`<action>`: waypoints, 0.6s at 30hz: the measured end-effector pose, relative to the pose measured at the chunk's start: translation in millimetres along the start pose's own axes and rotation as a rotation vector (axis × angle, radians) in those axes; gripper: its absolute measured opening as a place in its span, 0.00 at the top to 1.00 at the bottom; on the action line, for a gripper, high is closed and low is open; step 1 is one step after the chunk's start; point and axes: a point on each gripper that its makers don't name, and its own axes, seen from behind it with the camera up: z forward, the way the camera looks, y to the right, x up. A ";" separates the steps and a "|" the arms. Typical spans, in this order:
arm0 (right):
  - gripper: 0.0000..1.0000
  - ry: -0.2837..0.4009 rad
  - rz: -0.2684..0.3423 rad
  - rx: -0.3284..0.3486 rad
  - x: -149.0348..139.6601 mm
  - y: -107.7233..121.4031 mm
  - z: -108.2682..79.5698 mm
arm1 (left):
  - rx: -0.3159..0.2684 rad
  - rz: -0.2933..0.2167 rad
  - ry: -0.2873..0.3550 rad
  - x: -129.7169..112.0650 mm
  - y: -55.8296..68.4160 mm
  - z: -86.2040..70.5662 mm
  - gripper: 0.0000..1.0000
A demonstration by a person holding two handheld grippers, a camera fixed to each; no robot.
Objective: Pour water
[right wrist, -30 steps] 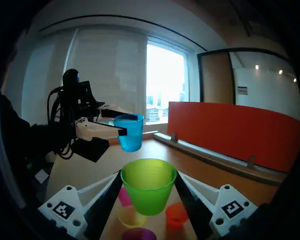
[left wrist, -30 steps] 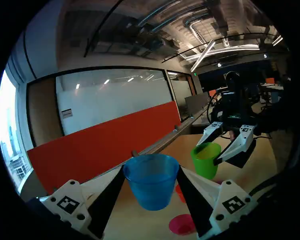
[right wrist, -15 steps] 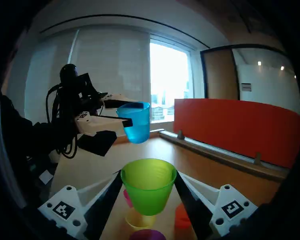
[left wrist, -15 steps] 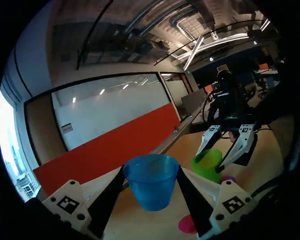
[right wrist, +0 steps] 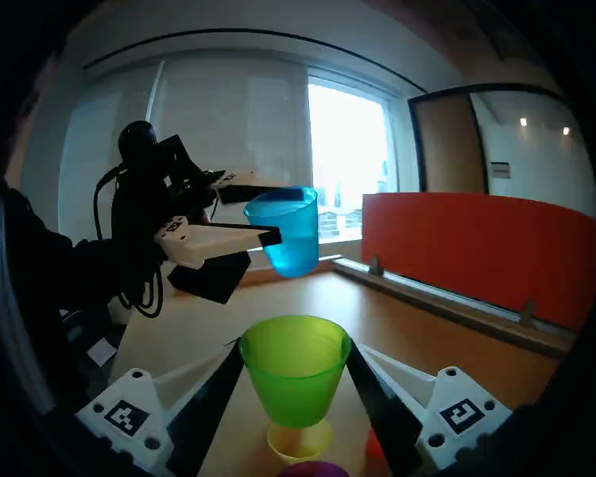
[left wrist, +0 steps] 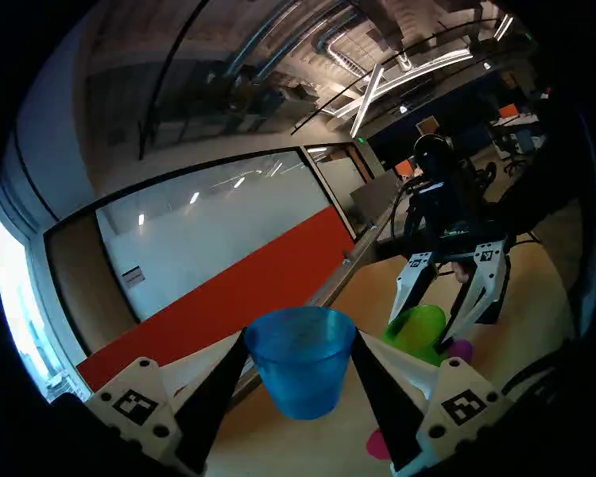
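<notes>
My left gripper is shut on a blue cup holding water, held above the wooden table. The right gripper view shows that blue cup raised and slightly tilted, up and to the left of the green cup, with the left gripper around it. My right gripper is shut on a green cup, which looks empty. In the left gripper view the green cup hangs lower and farther right, between the right gripper's fingers.
Small cups stand on the table below: a yellow one, a purple one, a pink one. A red partition runs along the table's far edge. A person's dark sleeve holds the left gripper.
The blue cup has risen and moved closer to the green cup, now above its rim level. The green cup has also lifted a little from the cups on the table.
</notes>
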 end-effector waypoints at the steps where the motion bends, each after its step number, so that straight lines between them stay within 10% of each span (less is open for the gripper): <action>1: 0.08 0.000 0.000 0.004 -0.2 -1.4 0.5 | -0.001 0.006 0.001 0.7 0.3 0.1 0.12; 18: 0.08 -0.012 0.000 0.067 -7.7 -20.4 11.7 | -0.011 0.114 0.008 10.7 2.5 -1.3 0.12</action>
